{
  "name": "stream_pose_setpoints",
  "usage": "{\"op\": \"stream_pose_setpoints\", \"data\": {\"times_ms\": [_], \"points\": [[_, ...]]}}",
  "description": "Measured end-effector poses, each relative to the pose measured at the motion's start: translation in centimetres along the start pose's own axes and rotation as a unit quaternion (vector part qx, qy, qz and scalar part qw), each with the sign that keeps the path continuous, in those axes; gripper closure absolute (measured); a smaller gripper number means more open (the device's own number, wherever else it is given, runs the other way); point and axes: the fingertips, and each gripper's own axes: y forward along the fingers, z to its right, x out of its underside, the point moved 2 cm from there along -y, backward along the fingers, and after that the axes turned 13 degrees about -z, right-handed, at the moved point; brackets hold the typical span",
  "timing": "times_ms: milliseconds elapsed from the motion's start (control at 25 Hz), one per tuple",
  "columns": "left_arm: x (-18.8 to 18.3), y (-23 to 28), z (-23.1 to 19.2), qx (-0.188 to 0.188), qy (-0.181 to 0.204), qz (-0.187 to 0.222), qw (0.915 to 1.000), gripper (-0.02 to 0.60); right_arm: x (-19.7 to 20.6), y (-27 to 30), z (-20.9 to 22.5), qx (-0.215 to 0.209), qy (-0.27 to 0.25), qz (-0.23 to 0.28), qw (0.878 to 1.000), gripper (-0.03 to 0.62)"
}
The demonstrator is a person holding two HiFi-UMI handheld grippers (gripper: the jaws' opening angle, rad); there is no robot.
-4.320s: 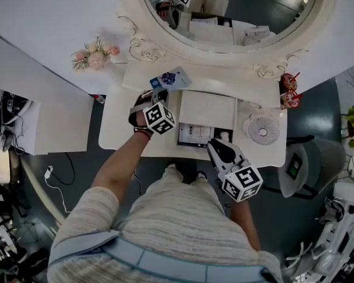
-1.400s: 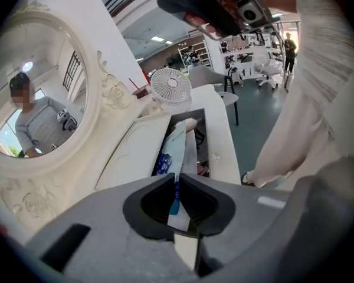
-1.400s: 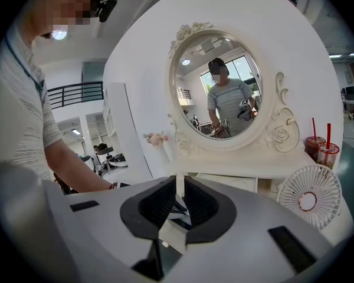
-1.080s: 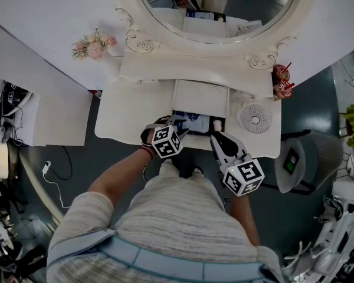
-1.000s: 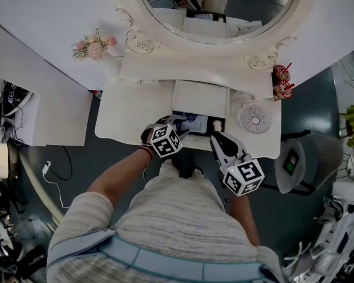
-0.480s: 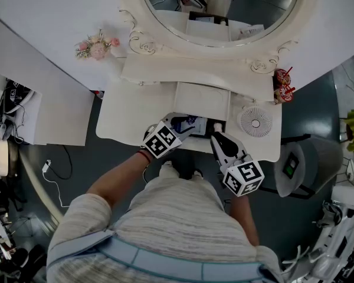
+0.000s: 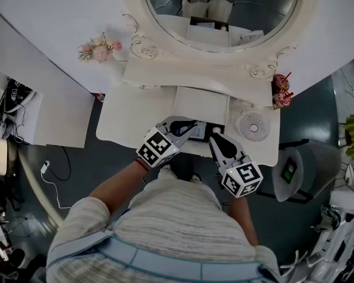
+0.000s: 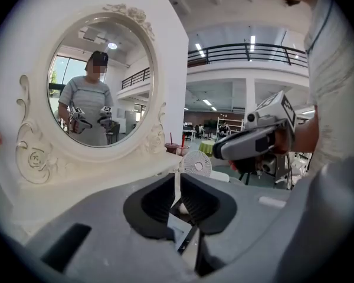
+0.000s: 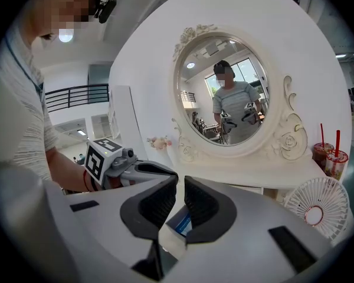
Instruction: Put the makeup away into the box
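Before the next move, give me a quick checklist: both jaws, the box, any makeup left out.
1. Left gripper empty: ok. Its jaws have just been closing and are nearly together, with nothing between them.
2. Right gripper empty: ok. Its jaws are slightly apart, with nothing between them.
3. Box open: ok.
4. Blue-and-white packet inside the box: ok. It shows below the right jaws.
5. No makeup left on the vanity top: cannot tell. The grippers hide part of it.
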Motion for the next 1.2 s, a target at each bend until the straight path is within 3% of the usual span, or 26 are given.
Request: {"op": "stream_pose_setpoints", "data": {"times_ms": [560, 1200], "points": [[-2.3, -4.2, 0.8, -0.005, -0.036, 0.086, 0.9956, 0.568, -1.7, -1.0, -1.1, -0.006, -0.025, 0.022, 0.999, 0.585], [-1.8, -8.2, -0.7, -0.013, -0.026, 0.118, 0.9926, 0.568, -3.7, 0.6, -2.7, 0.01, -0.047, 0.027, 0.999, 0.586]]}}
